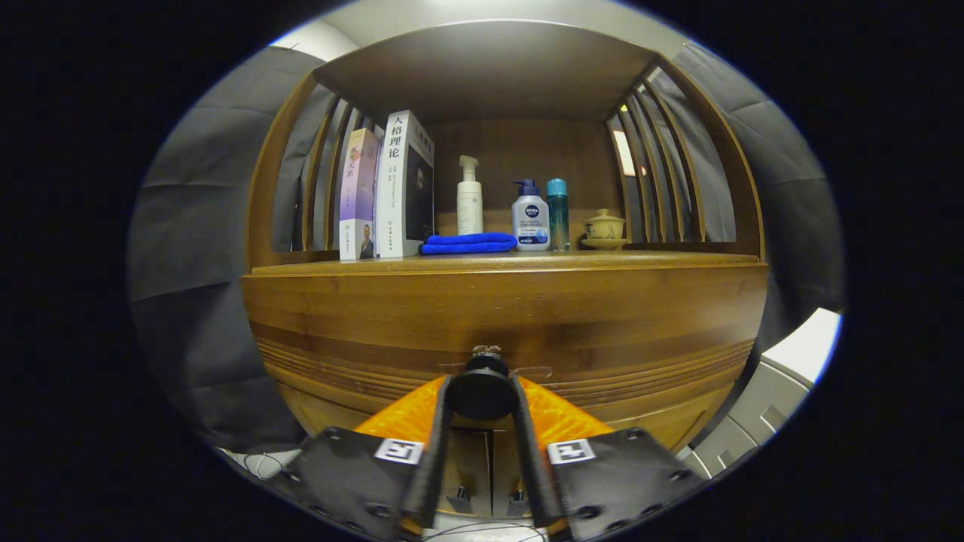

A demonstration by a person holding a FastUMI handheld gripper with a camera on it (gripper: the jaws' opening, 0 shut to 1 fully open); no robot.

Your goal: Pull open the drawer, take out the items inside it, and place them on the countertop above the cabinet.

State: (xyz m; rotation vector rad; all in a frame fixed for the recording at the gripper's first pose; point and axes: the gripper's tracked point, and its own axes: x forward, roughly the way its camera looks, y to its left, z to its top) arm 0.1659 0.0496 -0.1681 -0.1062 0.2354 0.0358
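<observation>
Tongs (482, 391) closed narrowly on the round dark knob (482, 394) of the drawer (497, 316), one finger pressing each side of it. The drawer front, a broad band of warm, glossy wood with horizontal grain and fine ribbed grooves along its lower part, appears flush with the cabinet (678, 421), so the drawer is judged to be shut and its contents are hidden. To do the opening step well, the pull would best run straight back along the fingers' axis, level and steady, with the grip kept firm on the knob's sides so the smooth disc does not slip out; any sideways twist could bind the drawer in its runners. Above the drawer lies the desk (663, 260), a flat wooden top under a hooded shelf with slatted sides, where the items are to go. It already carries two upright books (388, 192) with glossy printed covers, a folded blue cloth (468, 243) of soft nap, a slim white pump bottle (469, 197), a squat white pump bottle (531, 217), a translucent teal bottle (558, 213) and a small pale lidded cup on a saucer (605, 228). Free space shows mainly along the front edge, so later placements would need care there.
</observation>
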